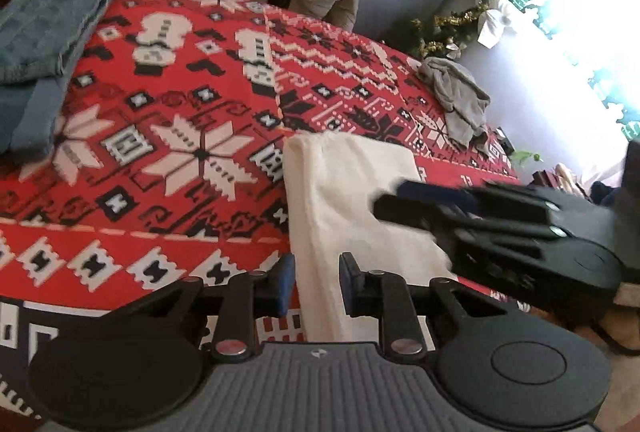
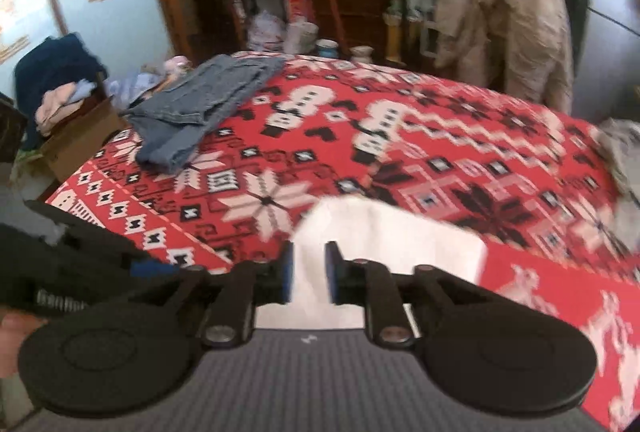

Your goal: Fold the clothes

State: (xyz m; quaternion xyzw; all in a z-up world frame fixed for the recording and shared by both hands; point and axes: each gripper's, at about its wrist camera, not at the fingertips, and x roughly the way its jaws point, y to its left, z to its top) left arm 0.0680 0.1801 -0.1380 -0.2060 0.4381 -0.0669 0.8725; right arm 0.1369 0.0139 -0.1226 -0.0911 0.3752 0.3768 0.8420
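Folded white cloth (image 1: 352, 192) near edge of red patterned blanket (image 1: 180, 80), left gripper (image 1: 316, 282) narrow gap, possibly pinching its edge, right gripper (image 2: 309, 278) narrow, apparently empty, folded jeans (image 2: 200, 104) far left

My black grippers, blue pads (image 1: 286, 284). White cloth (image 1: 344, 176) centre, red-white-black snowflake blanket (image 1: 168, 136), blue jeans (image 1: 36, 44) upper left, grey rag (image 1: 460, 92) right.

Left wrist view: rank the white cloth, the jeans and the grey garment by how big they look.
1. white cloth, nearest the camera, so its lead is unsure
2. jeans, cut off by the frame edge, probably bigger than they look
3. grey garment, crumpled at the far edge of the red blanket
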